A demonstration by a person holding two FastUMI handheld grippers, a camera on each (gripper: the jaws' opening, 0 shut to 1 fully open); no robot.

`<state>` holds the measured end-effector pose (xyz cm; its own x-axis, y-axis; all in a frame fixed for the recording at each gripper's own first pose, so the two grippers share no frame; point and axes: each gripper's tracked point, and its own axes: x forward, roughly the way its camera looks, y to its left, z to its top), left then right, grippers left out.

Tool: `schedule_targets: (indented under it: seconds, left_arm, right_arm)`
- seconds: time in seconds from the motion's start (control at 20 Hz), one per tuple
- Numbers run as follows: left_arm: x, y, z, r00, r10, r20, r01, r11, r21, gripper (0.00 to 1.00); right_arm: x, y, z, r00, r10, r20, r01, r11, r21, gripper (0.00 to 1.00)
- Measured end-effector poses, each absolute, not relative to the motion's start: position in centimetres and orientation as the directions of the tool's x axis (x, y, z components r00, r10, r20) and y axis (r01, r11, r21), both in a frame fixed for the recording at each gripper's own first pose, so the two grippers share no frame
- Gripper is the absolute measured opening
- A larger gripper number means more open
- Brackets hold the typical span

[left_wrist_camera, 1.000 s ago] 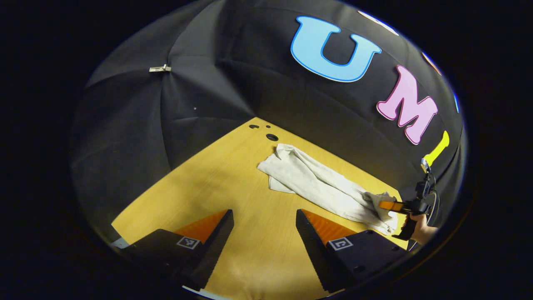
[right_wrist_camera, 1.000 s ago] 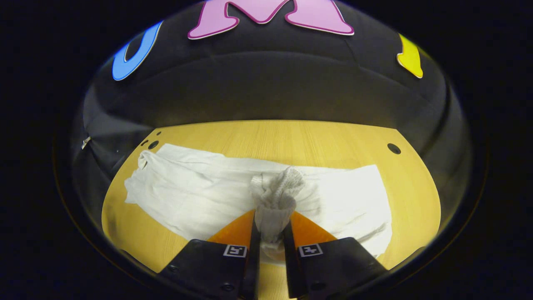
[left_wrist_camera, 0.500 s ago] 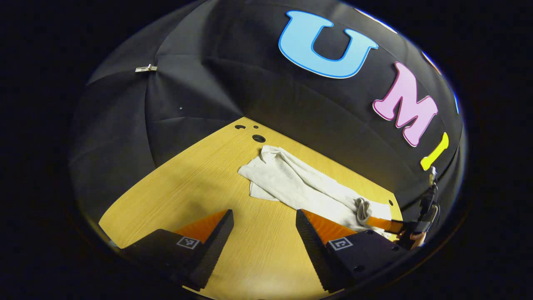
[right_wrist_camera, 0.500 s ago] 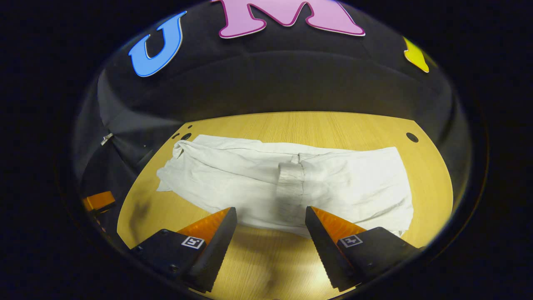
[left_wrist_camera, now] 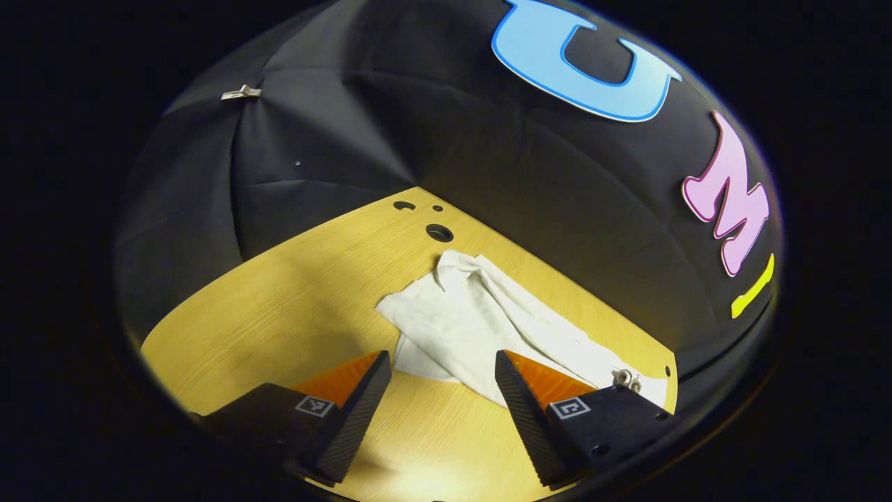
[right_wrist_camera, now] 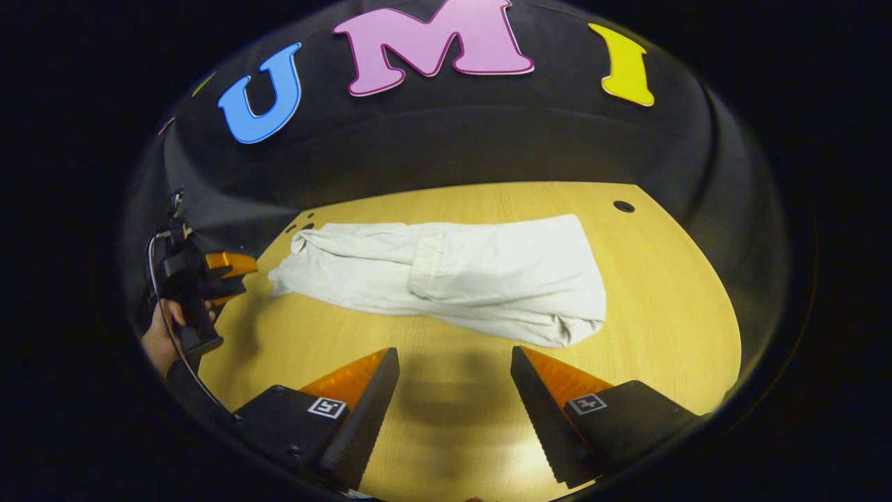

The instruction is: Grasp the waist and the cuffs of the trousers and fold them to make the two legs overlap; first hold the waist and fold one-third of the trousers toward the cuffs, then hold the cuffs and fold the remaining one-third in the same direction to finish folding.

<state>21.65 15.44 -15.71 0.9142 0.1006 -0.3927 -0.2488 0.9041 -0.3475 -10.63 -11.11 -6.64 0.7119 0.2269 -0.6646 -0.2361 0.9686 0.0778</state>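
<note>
Released trousers [right_wrist_camera: 446, 275] beyond right claw [right_wrist_camera: 453, 401]

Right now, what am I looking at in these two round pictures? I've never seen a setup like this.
There is no robot here: a person holds a two-finger gripper in each hand, and each carries a camera looking out along its own fingers. The left gripper view shows the left gripper, open and holding nothing. The right gripper view shows the right gripper, also open. Beyond it, white trousers lie partly folded on a wooden table. At the left edge of that view, a hand holds the other gripper.
</note>
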Motion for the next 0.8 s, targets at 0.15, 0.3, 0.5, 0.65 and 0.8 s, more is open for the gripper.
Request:
schedule_targets:
  seconds: [0.15, 0.3, 0.5, 0.65, 0.8]
  left_arm:
    - [24.5, 16.1, -16.8, 0.904, 0.162, -0.395, -0.281, 0.923, -0.264, 0.96]
    - [26.9, 16.7, -18.2, 0.88, 0.244, -0.408, -0.345, 0.918, -0.197, 0.96]
    - [28.5, 16.3, -20.0, 0.847, 0.286, -0.447, -0.387, 0.91, -0.151, 0.96]
    - [28.2, 17.9, -21.2, 0.801, 0.382, -0.462, -0.463, 0.883, -0.073, 0.96]
    - [28.6, 17.9, -21.7, 0.804, 0.371, -0.465, -0.459, 0.884, -0.089, 0.99]
  right_arm:
    - [-14.0, -14.2, -5.5, 0.704, 0.188, -0.685, -0.171, 0.981, 0.093, 0.99]
    - [-17.3, -15.7, -4.0, 0.716, 0.167, -0.677, -0.108, 0.986, 0.129, 0.99]
    - [-19.7, -17.7, -2.7, 0.726, 0.129, -0.675, -0.086, 0.992, 0.097, 0.99]
    - [-20.4, -18.3, -2.4, 0.73, 0.11, -0.675, -0.039, 0.992, 0.119, 0.99]
    - [-21.0, -18.4, -2.9, 0.718, 0.106, -0.688, -0.035, 0.993, 0.117, 0.99]
